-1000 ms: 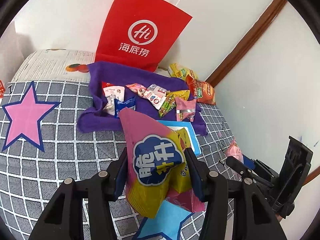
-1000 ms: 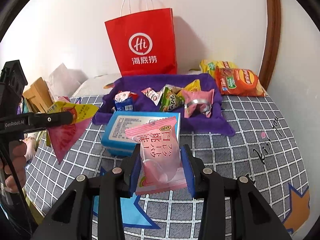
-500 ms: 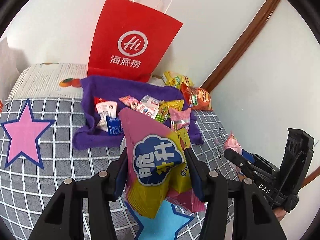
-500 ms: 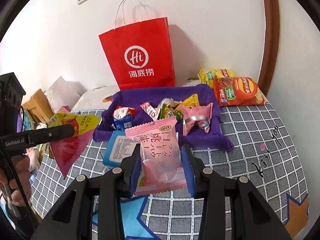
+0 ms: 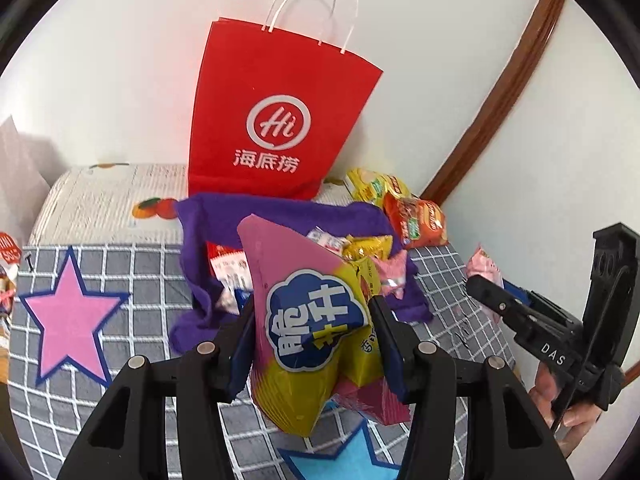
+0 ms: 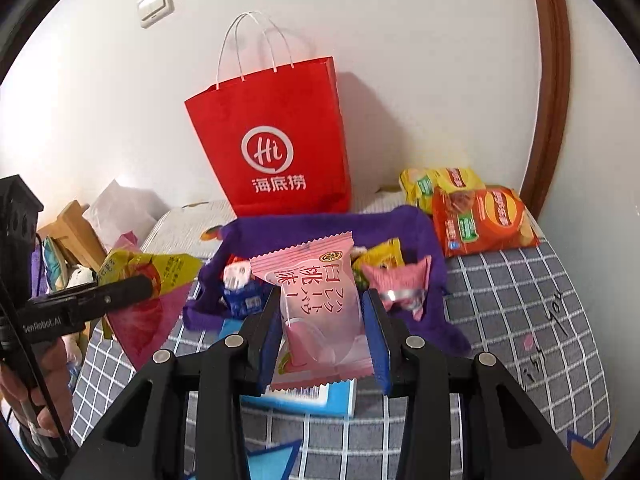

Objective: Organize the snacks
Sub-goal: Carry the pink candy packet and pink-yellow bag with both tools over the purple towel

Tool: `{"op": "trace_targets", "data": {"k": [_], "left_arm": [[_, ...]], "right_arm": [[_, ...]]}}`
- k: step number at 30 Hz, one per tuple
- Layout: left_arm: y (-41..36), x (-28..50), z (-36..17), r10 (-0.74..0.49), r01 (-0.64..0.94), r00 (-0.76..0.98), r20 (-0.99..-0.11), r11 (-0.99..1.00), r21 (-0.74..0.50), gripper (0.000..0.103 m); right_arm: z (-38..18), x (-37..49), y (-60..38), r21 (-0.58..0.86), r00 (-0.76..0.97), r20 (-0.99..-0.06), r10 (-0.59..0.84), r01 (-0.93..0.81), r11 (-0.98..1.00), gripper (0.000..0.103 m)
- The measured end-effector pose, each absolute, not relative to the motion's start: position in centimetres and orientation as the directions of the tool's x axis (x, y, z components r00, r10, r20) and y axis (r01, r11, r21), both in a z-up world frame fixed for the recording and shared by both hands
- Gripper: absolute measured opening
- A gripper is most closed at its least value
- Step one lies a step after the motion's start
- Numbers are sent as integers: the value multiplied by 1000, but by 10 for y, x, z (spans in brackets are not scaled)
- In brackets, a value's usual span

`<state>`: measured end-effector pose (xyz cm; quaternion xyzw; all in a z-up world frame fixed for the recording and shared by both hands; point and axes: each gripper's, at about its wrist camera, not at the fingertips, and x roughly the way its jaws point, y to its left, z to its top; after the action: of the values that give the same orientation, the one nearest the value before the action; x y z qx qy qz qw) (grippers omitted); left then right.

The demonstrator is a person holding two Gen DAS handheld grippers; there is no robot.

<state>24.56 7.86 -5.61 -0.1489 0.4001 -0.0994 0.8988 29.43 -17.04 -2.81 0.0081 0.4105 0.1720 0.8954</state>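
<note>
Through the left wrist view, the left claw (image 5: pixel 312 344) tilts downward over the checked bed cover (image 5: pixel 120 276), clamped on a pink-and-yellow snack bag (image 5: pixel 304 320) that hides much of the purple cloth (image 5: pixel 208 224) of snacks beyond; the red paper bag (image 5: pixel 276 120) stands behind. From the right wrist view, the right claw (image 6: pixel 322 336) angles down likewise, closed on a pink peach-flavour packet (image 6: pixel 316 300); a blue box (image 6: pixel 316 398) beneath is mostly covered.

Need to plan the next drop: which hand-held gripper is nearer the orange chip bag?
Right. The right hand-held gripper sits on the orange chip bag side; the left hand-held gripper is farther across.
</note>
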Motion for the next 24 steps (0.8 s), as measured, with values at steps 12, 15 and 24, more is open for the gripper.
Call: {"op": "trace_targets", "data": {"k": [12,15,24], "left_arm": [[80,294,-52,-253,36,673,-695,950,-311,51],[81,306,-56,-260,27,670,-696,945,-326,51],[87,336,-70,-270,-10,668,-694,929,-371,51]], "right_arm": [[-29,354,-138,212,580,-722,378,-334,918,39],[-29,367,-131,225,572,-719,394,-344,911,39],[-41,398,-118,257,547,-720,426,-361,897,39]]}}
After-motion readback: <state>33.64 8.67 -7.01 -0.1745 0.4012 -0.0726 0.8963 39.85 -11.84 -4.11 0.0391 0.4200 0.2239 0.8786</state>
